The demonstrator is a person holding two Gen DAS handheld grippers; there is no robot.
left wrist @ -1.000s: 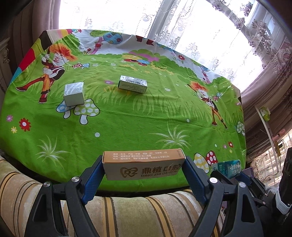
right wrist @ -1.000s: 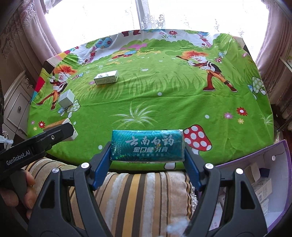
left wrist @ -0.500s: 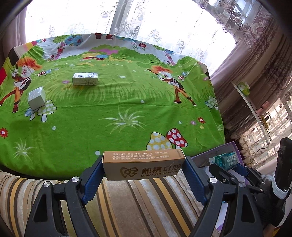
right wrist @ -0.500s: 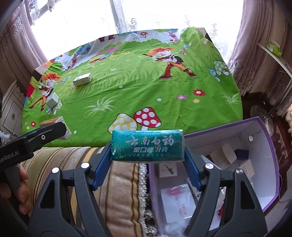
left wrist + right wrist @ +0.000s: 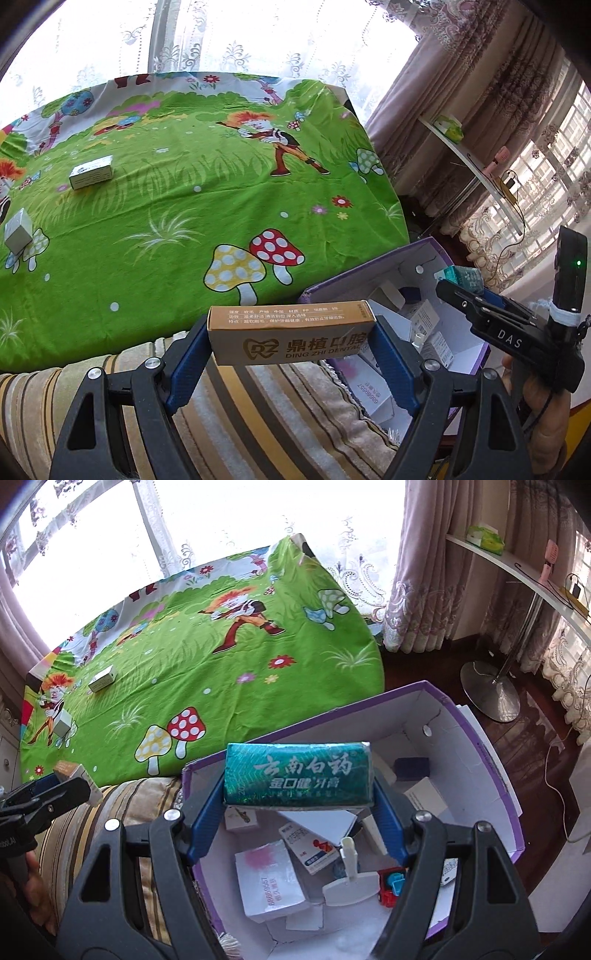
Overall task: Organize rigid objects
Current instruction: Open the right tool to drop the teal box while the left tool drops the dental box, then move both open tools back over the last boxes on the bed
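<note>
Bright window w/ lace curtains behind a table (image 5: 229, 221) under a green cartoon cloth (image 5: 221, 672) w/ mushrooms and grass.

Brown box (image 5: 291, 332), toothpaste-size w/ "DING ZHI DENTAL" print, is pinched lengthwise betw. the blue pads of the left tool (image 5: 291, 347), held level in the air over a striped cushion (image 5: 258, 406) at the table's near edge, just left of the purple bin. Teal box (image 5: 297, 773) w/ white Chinese lettering is pinched the same way in the right tool (image 5: 297, 801), hanging over the open purple bin (image 5: 491, 760).

Bin has white inside walls and sits beside the table's near right corner, next to the cushion. Inside it, seen from the right wrist: a white box w/ pink print (image 5: 269, 878), a small white-and-red box (image 5: 308, 847), a dark blue box (image 5: 412, 768) toward the far wall, a white plastic piece (image 5: 349, 871), a red-and-blue toy (image 5: 391, 886), plus a few more white boxes.

On the cloth, well apart from the tools: a flat white box (image 5: 91, 177) toward the far left, and a small white cube box (image 5: 17, 230) near the left edge by a pale mushroom.

From the left wrist the right tool shows at right edge, black body marked "DAS", a hand (image 5: 543, 417) gripping its handle. Beyond, a white shelf (image 5: 517, 572) on a metal stand, dark wood floor.
</note>
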